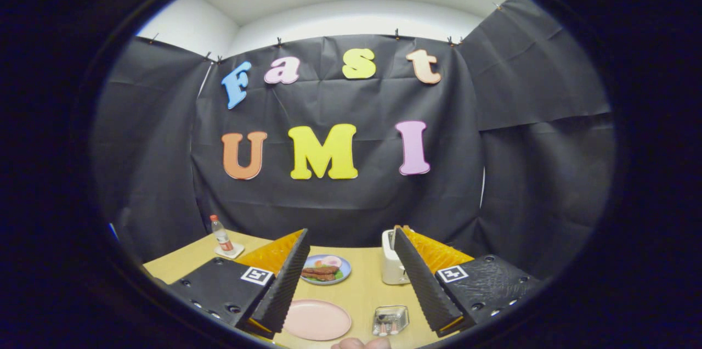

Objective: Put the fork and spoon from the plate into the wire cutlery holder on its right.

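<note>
Task apparently done: gripper [351, 277] spread wide and empty above the desk [362, 294].

Pink plate [317, 319] bare between the fingers, nearer the left one; no fork or spoon visible on it. Wire cutlery holder [390, 320] just to its right, close to the right finger, with two pale handle ends seemingly inside, too small to tell apart. Probably only withdrawal left; otherwise a check of the holder. Beyond: food plate [326, 269], toaster [394, 265], bottle [221, 235]. Fingertip-like shape [362, 343] at the near desk edge.
</note>
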Action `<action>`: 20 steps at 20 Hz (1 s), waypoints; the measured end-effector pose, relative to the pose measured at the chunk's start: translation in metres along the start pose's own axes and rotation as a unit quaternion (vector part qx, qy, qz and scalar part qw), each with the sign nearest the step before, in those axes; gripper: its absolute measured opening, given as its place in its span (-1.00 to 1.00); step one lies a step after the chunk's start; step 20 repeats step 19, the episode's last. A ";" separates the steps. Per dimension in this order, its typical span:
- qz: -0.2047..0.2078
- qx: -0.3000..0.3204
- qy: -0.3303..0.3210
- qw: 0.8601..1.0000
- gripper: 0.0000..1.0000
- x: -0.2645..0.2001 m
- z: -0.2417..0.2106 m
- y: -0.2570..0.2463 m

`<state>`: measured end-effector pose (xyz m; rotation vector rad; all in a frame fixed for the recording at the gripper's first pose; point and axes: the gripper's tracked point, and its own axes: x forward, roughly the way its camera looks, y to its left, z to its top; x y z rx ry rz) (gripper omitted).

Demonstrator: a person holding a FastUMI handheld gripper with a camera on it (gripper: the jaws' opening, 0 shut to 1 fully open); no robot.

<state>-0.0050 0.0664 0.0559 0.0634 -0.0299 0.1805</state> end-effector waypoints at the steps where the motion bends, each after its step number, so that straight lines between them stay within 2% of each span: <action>1: 0.000 -0.001 -0.001 1.000 0.86 0.000 0.000 0.000; 20: 0.005 0.003 0.008 1.000 0.86 -0.008 0.019 0.009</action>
